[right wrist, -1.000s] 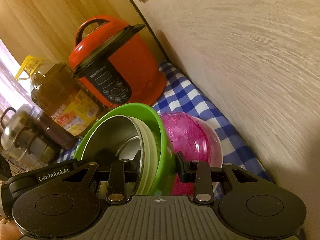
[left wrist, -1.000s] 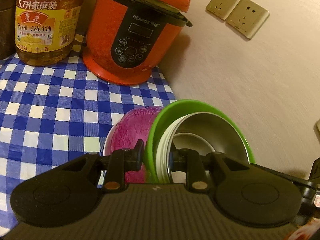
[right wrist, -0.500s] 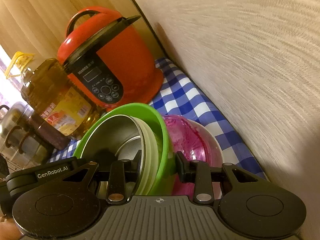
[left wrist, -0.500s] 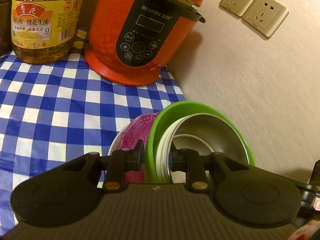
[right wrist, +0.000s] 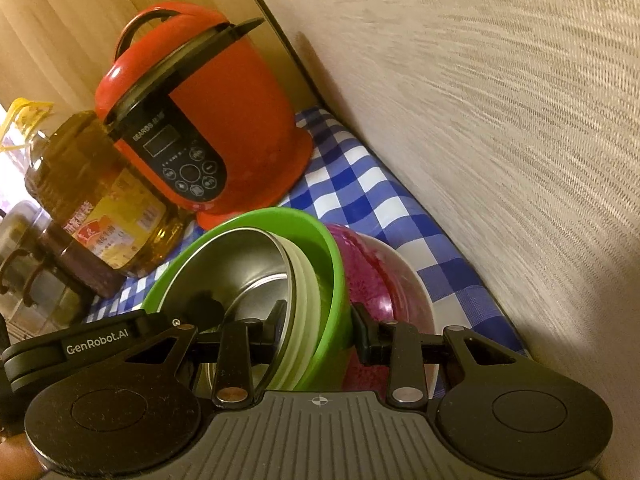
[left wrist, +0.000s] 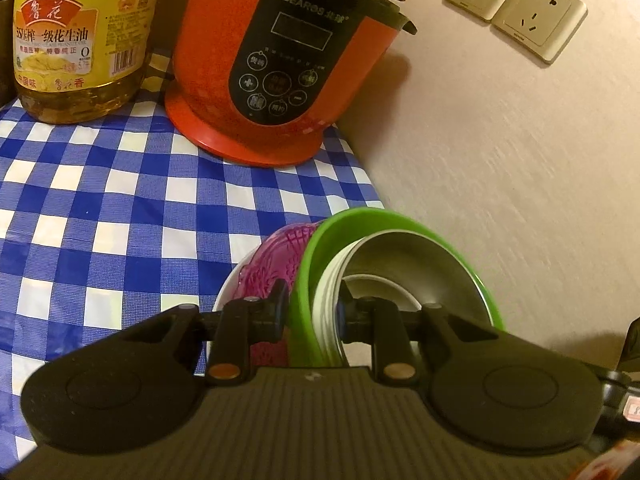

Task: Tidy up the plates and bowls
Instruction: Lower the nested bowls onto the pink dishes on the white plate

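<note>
- Ahead and to the left of the left tongs (left wrist: 312, 304) stood an oil bottle (left wrist: 80, 40) and a red cooker (left wrist: 280, 60) on the blue checked desk (left wrist: 100, 220); both were well clear of the load.
- The left tongs were clamped narrow on the left rims of the nested stack: one pad outside the green bowl (left wrist: 308, 264), the other inside the steel bowl (left wrist: 400, 260).
- A pink-lined bowl (left wrist: 272, 256) sat just under the stack, against the green wall.
- The right tongs (right wrist: 318, 320) pinched the opposite rims, set a little wider, with one pad inside the steel bowl (right wrist: 240, 264) and the other outside the green bowl (right wrist: 324, 248), beside the pink-lined bowl (right wrist: 372, 276).
- The wall (right wrist: 500, 120) ran close on the right of the tongs.
- Judged as a two-handed carry toward the desk: both grips should stay firm and level with each other, the stack should go down slowly, and neither side should be released until the bottom bowl sits flat, away from the wall.
</note>
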Demonstrator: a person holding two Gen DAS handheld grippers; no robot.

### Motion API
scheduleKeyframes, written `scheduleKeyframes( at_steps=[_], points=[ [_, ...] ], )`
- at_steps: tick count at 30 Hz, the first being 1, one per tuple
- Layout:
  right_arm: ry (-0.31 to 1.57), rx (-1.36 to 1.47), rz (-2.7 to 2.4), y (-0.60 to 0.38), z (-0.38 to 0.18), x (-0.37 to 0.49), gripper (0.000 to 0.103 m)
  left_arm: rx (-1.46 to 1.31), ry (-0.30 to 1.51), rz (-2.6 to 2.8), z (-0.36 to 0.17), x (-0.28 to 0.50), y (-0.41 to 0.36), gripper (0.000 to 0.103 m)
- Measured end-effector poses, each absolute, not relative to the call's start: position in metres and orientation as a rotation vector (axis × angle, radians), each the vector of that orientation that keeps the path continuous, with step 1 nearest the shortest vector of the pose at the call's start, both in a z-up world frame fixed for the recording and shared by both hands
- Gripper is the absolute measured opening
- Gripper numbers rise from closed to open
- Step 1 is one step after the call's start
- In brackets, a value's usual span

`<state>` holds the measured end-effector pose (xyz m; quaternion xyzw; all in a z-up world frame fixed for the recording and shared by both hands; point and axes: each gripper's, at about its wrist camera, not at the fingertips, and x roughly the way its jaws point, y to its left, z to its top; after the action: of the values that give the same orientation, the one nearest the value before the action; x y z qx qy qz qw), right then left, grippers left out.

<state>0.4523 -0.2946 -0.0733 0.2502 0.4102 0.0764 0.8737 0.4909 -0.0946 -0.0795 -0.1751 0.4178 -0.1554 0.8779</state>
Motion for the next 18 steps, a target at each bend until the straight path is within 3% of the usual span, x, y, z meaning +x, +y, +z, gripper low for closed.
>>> scheduleKeyframes(
  at_steps=[18],
  points=[
    [0.827, 0.5, 0.169, -0.2927, -0.0755, 0.4541, 0.033, -0.35, 0.849, -0.326, -0.0826, 0.4908, -0.0958, 0.02]
  ],
)
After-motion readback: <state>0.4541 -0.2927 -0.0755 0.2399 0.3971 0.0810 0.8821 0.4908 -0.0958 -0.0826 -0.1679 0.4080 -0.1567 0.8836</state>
